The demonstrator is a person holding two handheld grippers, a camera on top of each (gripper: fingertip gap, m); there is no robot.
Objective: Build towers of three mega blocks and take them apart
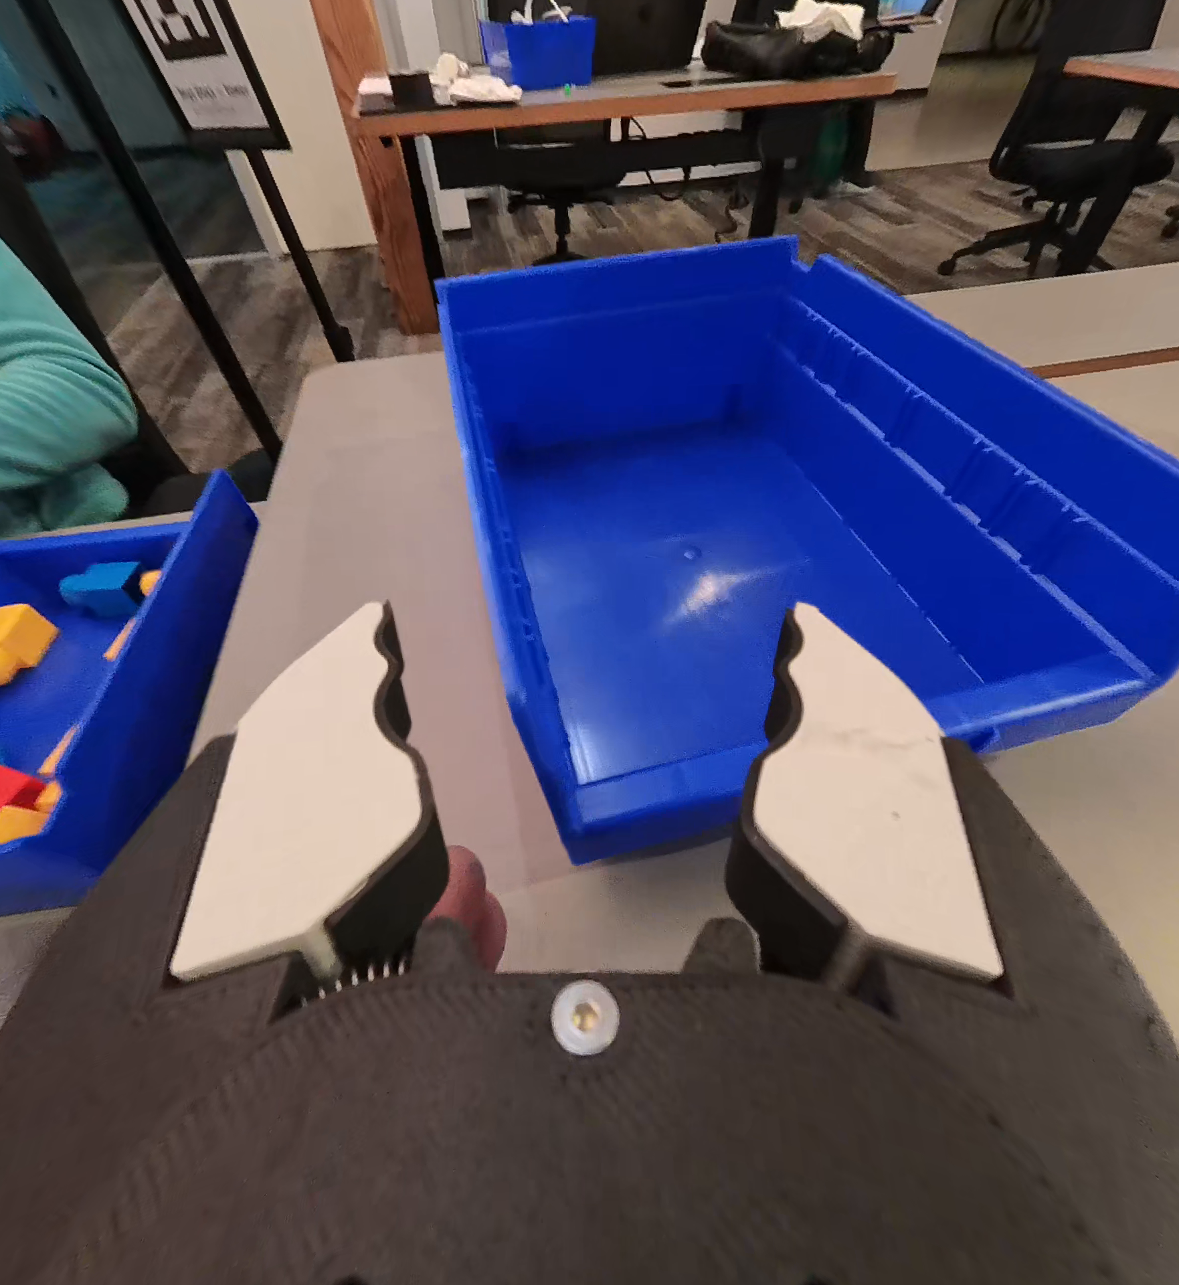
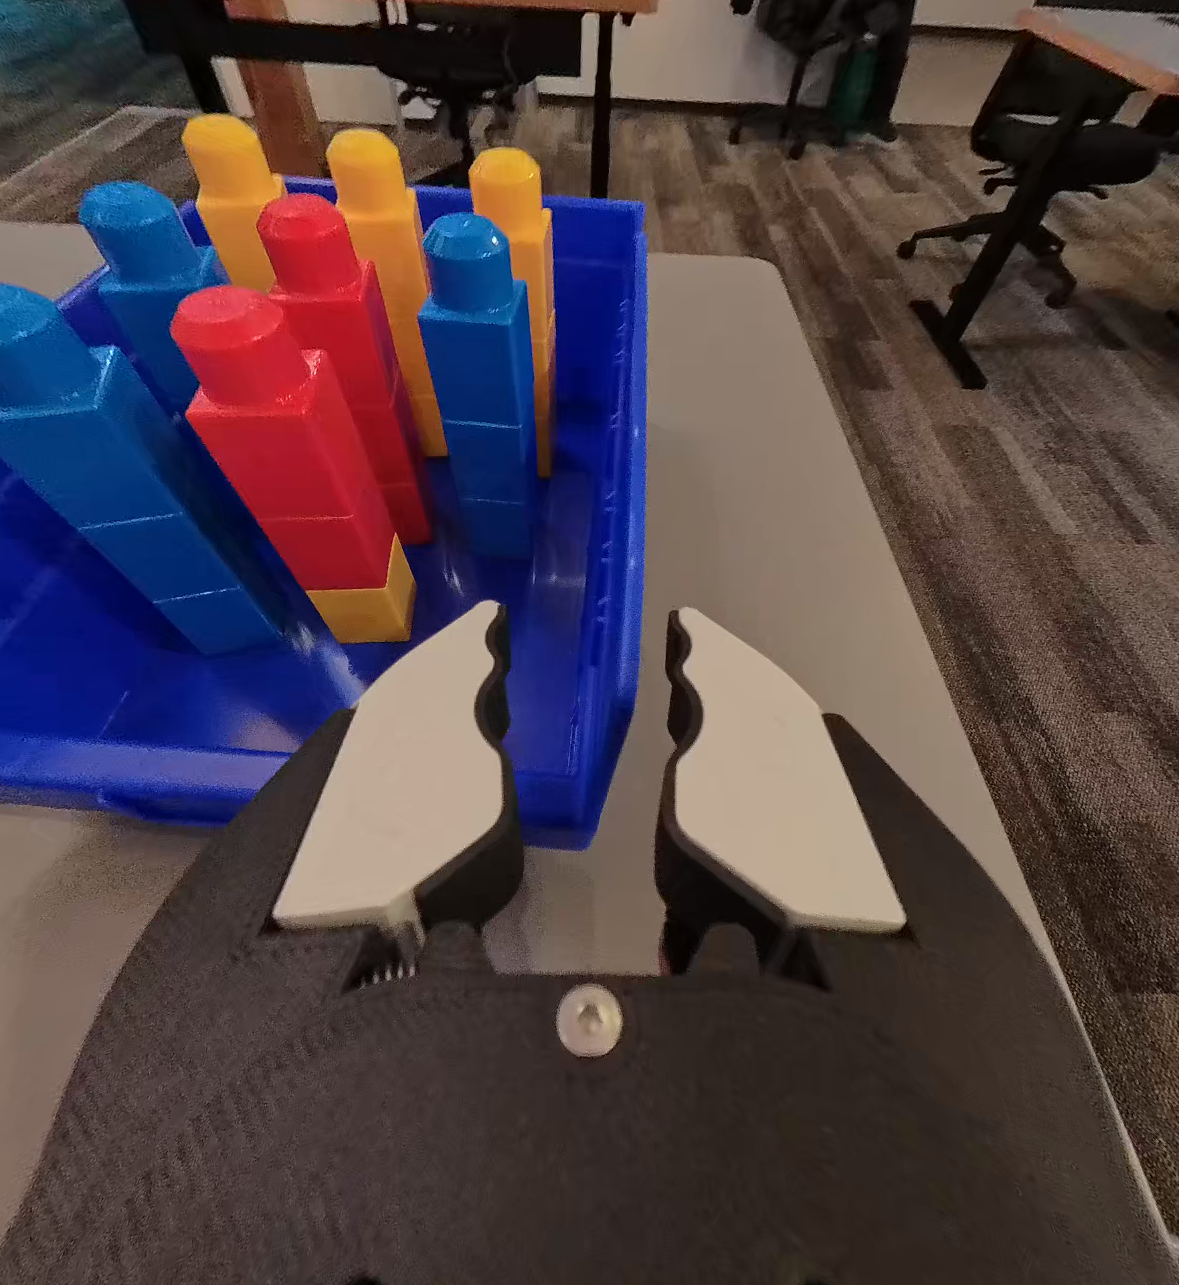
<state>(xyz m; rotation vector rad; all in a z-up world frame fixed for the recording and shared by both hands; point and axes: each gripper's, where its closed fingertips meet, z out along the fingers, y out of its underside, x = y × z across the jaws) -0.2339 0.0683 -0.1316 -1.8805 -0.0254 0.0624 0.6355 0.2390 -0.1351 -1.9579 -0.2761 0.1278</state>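
- Eight three-block towers (image 2: 295, 445) stand in the right blue bin (image 2: 632, 487); building looks largely done.
- Loose mega blocks (image 1: 3, 643) lie in the far-left bin (image 1: 156, 695); the middle bin (image 1: 482, 487) holds nothing.
- The left tool (image 1: 590, 612) is spread wide, the right tool (image 2: 585, 615) partly spread; neither holds anything.

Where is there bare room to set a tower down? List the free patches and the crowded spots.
Free: the whole floor of the big blue bin, and the grey table strip between it and the small bin of loose blocks. In the tower bin, only the near floor and right lane are bare. Crowded: around the standing towers.
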